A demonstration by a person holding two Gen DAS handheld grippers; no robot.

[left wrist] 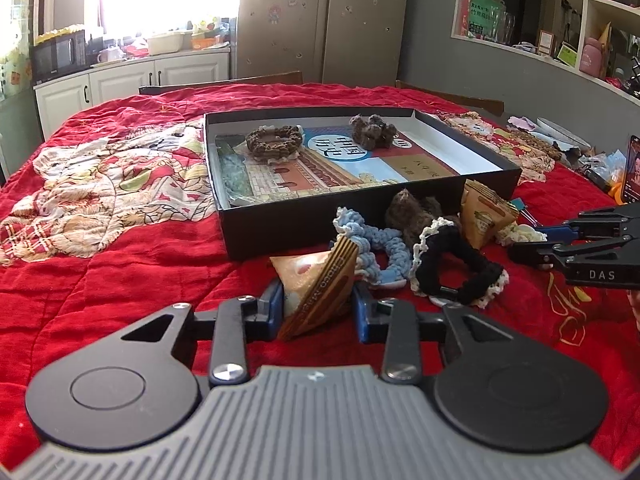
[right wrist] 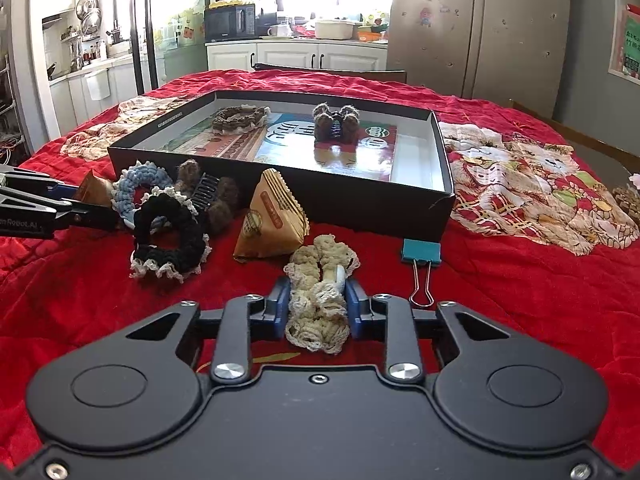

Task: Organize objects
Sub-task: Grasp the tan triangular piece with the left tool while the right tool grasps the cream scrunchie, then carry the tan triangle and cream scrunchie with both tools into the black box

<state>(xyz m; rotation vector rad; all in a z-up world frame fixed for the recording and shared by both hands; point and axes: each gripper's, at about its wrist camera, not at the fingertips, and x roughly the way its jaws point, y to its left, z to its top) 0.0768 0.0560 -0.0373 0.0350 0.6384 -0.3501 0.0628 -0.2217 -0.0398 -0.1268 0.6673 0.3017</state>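
A black open box (left wrist: 280, 224) (right wrist: 280, 196) lies on the red quilt, holding a book, a brown scrunchie (left wrist: 274, 142) (right wrist: 238, 117) and a brown fuzzy clip (left wrist: 372, 130) (right wrist: 334, 122). My left gripper (left wrist: 318, 300) is shut on a triangular snack packet (left wrist: 320, 284), low over the quilt before the box. My right gripper (right wrist: 318, 304) is shut on a beige crochet scrunchie (right wrist: 320, 292). In front of the box lie a blue scrunchie (left wrist: 380, 252) (right wrist: 138, 184), a black scrunchie (left wrist: 460, 268) (right wrist: 168, 236), a brown clip (left wrist: 412, 210) (right wrist: 208, 196) and a second packet (left wrist: 482, 210) (right wrist: 272, 220).
A teal binder clip (right wrist: 420, 256) lies on the quilt right of my right gripper. A phone (left wrist: 632, 168) and small clutter sit at the far right edge. Chair backs stand behind the table. The quilt (left wrist: 100, 280) spreads left of the box.
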